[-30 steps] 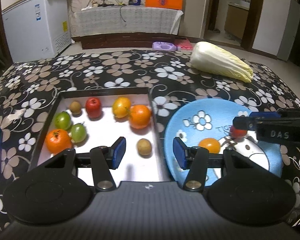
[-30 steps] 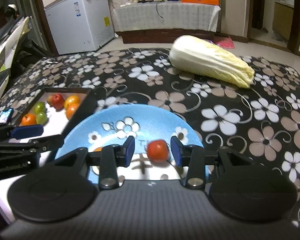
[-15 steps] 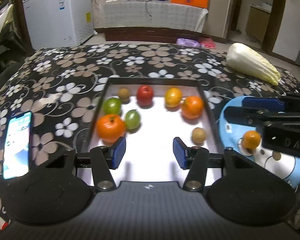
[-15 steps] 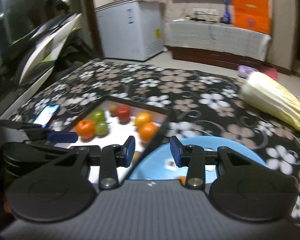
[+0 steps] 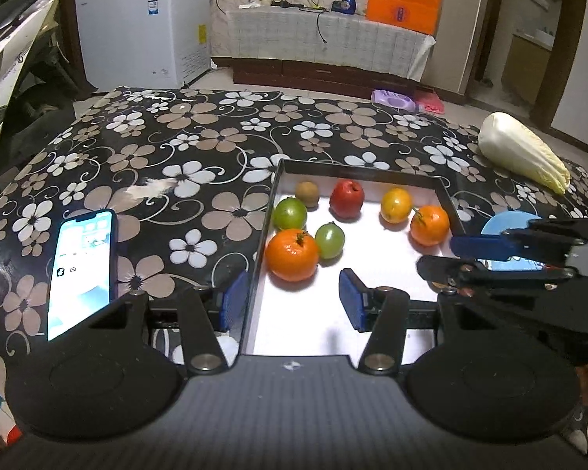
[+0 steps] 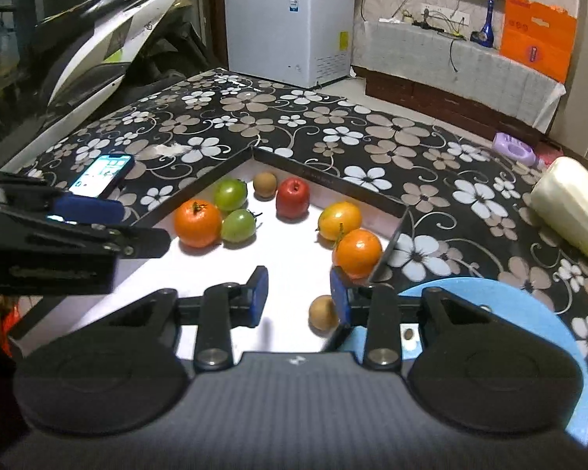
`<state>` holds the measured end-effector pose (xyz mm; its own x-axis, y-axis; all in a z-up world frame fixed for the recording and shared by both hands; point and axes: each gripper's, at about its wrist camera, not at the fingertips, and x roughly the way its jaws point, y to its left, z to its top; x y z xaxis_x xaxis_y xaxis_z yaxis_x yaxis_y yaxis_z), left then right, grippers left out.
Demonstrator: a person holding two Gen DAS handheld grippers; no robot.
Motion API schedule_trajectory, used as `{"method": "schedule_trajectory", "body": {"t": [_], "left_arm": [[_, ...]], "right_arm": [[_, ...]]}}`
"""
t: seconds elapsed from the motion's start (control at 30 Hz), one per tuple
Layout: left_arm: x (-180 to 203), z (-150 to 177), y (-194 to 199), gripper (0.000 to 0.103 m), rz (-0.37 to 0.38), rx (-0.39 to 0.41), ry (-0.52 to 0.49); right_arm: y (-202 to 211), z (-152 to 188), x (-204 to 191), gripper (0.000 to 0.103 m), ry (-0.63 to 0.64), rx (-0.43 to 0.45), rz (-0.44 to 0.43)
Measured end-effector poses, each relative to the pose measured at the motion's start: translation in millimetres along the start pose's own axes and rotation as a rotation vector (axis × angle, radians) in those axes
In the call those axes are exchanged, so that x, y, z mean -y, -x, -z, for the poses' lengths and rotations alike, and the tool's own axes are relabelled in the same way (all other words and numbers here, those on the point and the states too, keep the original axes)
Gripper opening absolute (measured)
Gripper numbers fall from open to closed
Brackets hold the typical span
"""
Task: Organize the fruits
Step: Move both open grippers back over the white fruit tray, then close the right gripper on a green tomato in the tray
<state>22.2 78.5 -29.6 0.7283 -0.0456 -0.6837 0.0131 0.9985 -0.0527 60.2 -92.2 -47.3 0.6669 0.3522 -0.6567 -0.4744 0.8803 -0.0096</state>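
We list a black-rimmed tray (image 5: 445,196) with a white floor on a table (image 5: 200,164) under black floral cloth.

Along the tray's far edge:
- a brown kiwi (image 5: 307,193) nearest the far-left corner
- a red apple (image 5: 347,198) beside it
- a yellow-orange tomato (image 5: 396,205) toward the far-right corner

Against the tray's left edge:
- a green tomato (image 5: 290,213)
- a large orange (image 5: 292,254), touching a second green tomato (image 5: 330,235)

By the tray's right edge:
- a smaller orange (image 5: 429,225)
- a second brown kiwi (image 6: 322,312), alone near the right edge toward the near side

Off the tray:
- a blue plate (image 6: 521,301) just beyond the tray's right edge
- a napa cabbage (image 5: 523,152) at the table's far-right corner
- a lit phone (image 5: 83,266) near the table's left edge

We note the left gripper (image 5: 290,299) straddling the tray's left edge, its blue pads apart with no fruit between them, the large orange just ahead. We note the right gripper (image 6: 298,291) over the tray's near-right part, its jaws closing on nothing; the second kiwi lies below, beside the right pad, and we cannot tell whether it touches.
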Motion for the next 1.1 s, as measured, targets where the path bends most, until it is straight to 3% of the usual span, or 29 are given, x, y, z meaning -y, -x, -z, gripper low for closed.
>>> {"method": "schedule_trajectory", "body": {"t": [0.23, 0.5, 0.6, 1.1], "left_arm": [[-8, 1, 4, 0.058, -0.008, -0.008, 0.017], [-13, 3, -1, 0.058, -0.017, -0.024, 0.017], [-15, 3, -1, 0.058, -0.013, -0.026, 0.024], [-13, 0, -7, 0.058, -0.004, -0.039, 0.03]], "right_arm": [[-19, -13, -1, 0.037, -0.128, 0.024, -0.078], [-44, -30, -18, 0.034, -0.13, 0.003, -0.118], [-52, -34, -22, 0.034, -0.125, -0.009, -0.097], [-78, -40, -12, 0.032, -0.17, -0.074, -0.144]]}}
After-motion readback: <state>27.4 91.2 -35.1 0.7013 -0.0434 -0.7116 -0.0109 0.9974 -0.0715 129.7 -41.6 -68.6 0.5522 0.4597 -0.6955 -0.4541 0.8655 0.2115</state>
